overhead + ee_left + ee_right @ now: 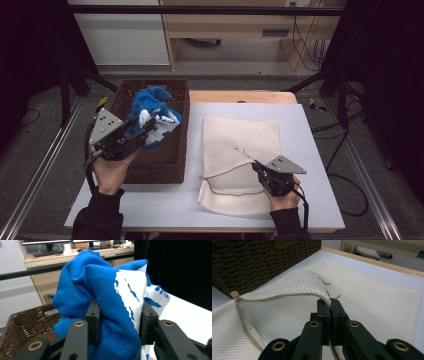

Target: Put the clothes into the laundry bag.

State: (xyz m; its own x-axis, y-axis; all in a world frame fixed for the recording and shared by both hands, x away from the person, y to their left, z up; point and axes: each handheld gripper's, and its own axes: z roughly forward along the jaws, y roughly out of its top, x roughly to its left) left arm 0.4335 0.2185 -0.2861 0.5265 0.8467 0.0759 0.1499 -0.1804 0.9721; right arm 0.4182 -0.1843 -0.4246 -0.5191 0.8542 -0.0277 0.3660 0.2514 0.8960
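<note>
Over the wicker basket point(150, 165) at the left of the counter point(310, 150), your left gripper point(142, 135) holds a bunched blue garment with white print point(150, 107), lifted clear above the basket's rim. In the left gripper view the jaws stand fairly wide apart with the thick wad of cloth point(110, 302) pressed between them, so the hold looks firm.

To the right, the cream mesh laundry bag point(240, 140) lies flat on the counter, just beside the basket, its long axis running away from you. Your right gripper point(257, 167) sits at the bag's near end, its jaws closed tight on the upper lip of the zippered mouth point(287, 296), raising that lip so the opening point(282, 320) gapes toward the basket side.

That is the relation that matters, by my reading: the garment hangs to the left of the bag's mouth and somewhat beyond it, and the mouth faces left. Your left hand is the one that carries the cloth, so it would travel rightward and toward you to enter the gap, while your right keeps the lip high. The opening looks shallow against the garment's bulk, so expect the cloth to catch on the zipper edge.
</note>
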